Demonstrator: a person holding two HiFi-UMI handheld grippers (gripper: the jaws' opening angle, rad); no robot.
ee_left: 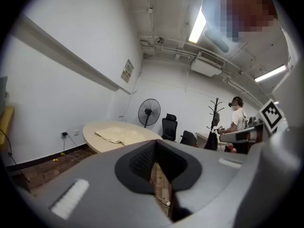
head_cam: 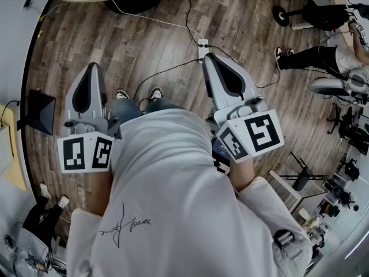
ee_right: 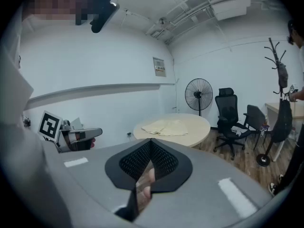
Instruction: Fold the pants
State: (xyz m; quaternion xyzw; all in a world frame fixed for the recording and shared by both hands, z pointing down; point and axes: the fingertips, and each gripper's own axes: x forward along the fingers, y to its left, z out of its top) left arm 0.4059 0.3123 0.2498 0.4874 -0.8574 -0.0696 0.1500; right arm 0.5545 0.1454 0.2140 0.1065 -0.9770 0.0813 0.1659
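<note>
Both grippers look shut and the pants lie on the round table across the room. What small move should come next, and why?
Probably step toward the round table and open the jaws on the way. The pants lie on it, well beyond the left gripper and right gripper, both shut on nothing above the wooden floor.

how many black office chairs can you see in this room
2. A tall black mesh office chair stands right of the black standing fan. A lower black chair stands just right of that one. Others may be hidden outside the views.
</note>
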